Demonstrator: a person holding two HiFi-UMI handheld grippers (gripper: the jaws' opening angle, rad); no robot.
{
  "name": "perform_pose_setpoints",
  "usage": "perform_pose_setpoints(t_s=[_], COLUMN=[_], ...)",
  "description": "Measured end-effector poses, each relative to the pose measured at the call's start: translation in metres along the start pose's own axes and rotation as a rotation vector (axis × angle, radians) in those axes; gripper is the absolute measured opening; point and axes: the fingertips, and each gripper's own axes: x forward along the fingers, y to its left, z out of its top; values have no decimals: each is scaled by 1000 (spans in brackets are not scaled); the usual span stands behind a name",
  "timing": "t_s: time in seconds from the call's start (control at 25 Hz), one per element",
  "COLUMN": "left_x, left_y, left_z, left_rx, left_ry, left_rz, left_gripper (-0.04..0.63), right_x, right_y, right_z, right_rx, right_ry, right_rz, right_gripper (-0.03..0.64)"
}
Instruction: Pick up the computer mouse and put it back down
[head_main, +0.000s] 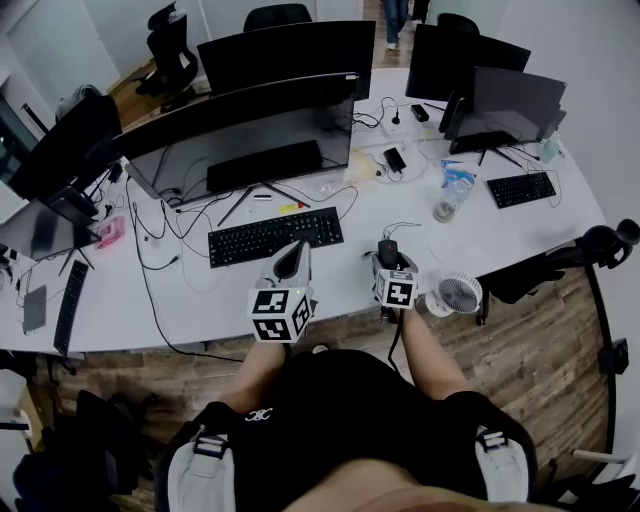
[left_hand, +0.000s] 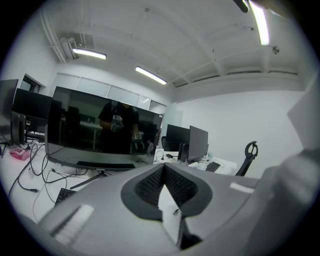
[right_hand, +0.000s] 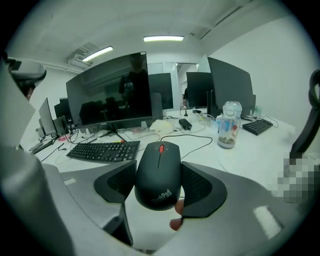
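A black computer mouse (right_hand: 159, 172) with a red scroll wheel sits between the two dark pads of my right gripper (right_hand: 160, 176), which is shut on its sides. Its cable runs away across the white desk (right_hand: 250, 150). A red glow shows under its rear end. In the head view the mouse (head_main: 387, 247) and right gripper (head_main: 389, 262) are near the desk's front edge, right of the keyboard. My left gripper (head_main: 291, 262) hovers just in front of the keyboard, its jaws shut with nothing between them (left_hand: 164, 174), tilted up toward the curved monitor.
A black keyboard (head_main: 275, 236) lies left of the mouse, under a wide curved monitor (head_main: 250, 140). A clear bottle (head_main: 449, 196) stands right of the mouse, a small white fan (head_main: 458, 293) at the desk's front edge. Cables and a second keyboard (head_main: 520, 188) lie further back.
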Motion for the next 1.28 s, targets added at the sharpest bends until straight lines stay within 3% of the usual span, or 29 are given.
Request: perform_pose_setpoints(t_s=[0.52,0.8,1.08,1.28], left_x=[-1,-5,-6,-6], left_y=[9,12,10,6], left_z=[-2,-4,-2,-3], left_rx=[10,7,5,3], left_ry=[13,15,7,2], left_rz=[8,13,10,5], left_gripper=[54,54,54,54], right_x=[40,41,26,-10], right_y=[1,10,7,15], right_z=[-102,-106,-71,5], right_rx=[-52,-37,-81,-58], right_ry=[249,302,163,-67], right_rz=[-23,13,2,28], right_gripper=[285,285,288,268])
